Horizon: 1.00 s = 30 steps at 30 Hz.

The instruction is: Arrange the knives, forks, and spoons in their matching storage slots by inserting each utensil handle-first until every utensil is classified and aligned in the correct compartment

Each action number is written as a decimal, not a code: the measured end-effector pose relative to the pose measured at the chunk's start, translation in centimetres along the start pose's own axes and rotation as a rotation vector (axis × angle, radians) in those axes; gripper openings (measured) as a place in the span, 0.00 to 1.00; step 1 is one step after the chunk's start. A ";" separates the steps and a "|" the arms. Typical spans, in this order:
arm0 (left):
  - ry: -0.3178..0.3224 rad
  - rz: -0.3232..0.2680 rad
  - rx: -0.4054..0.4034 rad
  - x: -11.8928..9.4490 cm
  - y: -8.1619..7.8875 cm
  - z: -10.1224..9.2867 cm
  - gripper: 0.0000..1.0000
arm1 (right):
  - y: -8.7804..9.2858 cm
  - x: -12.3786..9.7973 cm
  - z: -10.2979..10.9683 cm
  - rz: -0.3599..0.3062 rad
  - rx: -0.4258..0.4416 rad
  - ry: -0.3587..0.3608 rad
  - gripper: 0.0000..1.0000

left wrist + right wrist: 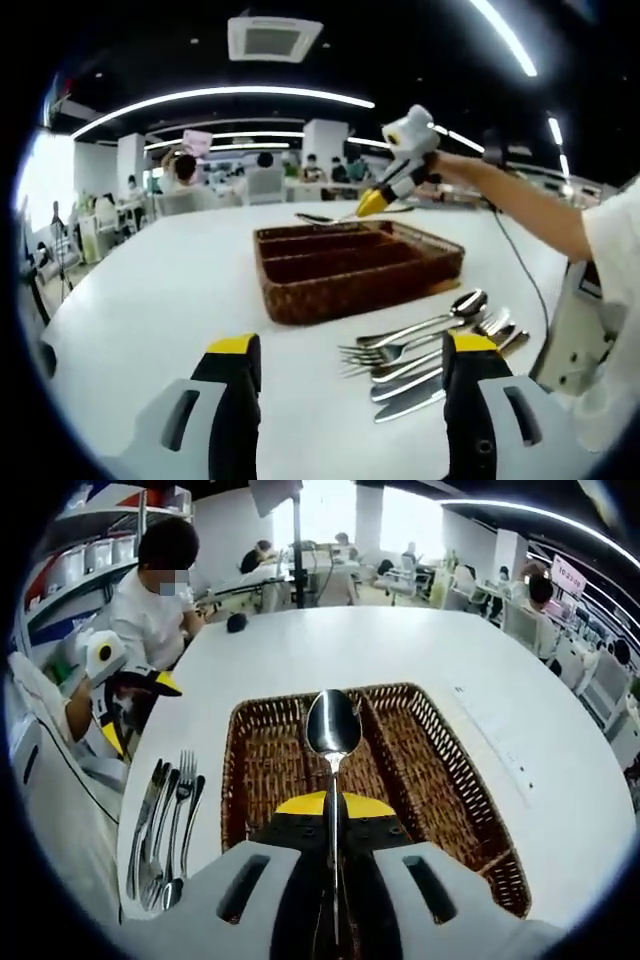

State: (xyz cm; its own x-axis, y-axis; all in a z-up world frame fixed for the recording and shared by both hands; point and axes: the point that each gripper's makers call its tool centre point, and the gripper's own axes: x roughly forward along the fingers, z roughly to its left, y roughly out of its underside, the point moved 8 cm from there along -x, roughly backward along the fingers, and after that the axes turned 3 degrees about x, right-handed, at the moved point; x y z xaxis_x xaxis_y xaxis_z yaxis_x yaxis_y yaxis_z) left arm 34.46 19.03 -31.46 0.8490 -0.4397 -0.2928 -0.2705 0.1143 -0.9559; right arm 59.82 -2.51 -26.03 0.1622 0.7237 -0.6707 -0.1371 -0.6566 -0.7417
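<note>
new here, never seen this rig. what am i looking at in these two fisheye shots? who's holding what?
There is no robot arm here. A person holds a two-jaw gripper in each hand, and a fisheye camera rides on each one, looking forward along its jaws.

The left gripper view looks across a white table. The left gripper sits at the bottom with its yellow-tipped jaws apart and nothing between them. Ahead lies a brown wicker tray with long compartments, and beside it a loose pile of utensils: forks, knives and spoons. The right gripper shows above the far side of the tray, on the person's outstretched arm.

The right gripper view looks down over the same tray from the opposite side. Its jaws are shut on a spoon, bowl pointing away, held above the tray's compartments. The pile lies at the left.
</note>
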 end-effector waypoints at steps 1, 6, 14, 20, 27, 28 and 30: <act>0.000 0.001 -0.002 0.0 0.0 0.1 0.74 | 0.0 0.0 -0.2 0.000 0.002 0.001 0.02; -0.005 0.000 -0.010 0.2 0.0 0.5 0.74 | -0.1 0.4 -1.1 0.003 0.013 -0.001 0.02; -0.008 0.004 -0.021 0.6 0.1 1.1 0.74 | 0.0 1.1 -2.3 0.002 0.020 -0.002 0.02; -0.011 0.005 -0.028 0.9 0.0 1.5 0.74 | -0.1 1.8 -3.3 0.009 0.029 -0.006 0.02; -0.014 0.005 -0.038 1.2 0.0 1.7 0.74 | -0.4 2.0 -4.3 0.010 0.032 -0.006 0.02; -0.014 0.004 -0.038 1.2 0.0 1.7 0.74 | -0.4 2.1 -4.4 0.011 0.032 -0.006 0.02; -0.015 0.002 -0.037 1.2 -0.1 1.7 0.74 | -0.4 2.1 -4.5 0.012 0.033 -0.006 0.02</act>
State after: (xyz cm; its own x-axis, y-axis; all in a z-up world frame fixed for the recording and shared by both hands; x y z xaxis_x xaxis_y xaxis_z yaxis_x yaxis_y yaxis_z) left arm 36.30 19.98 -31.80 0.8549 -0.4264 -0.2953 -0.2888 0.0816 -0.9539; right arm 64.60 -1.65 -27.08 0.1542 0.7175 -0.6792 -0.1711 -0.6577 -0.7336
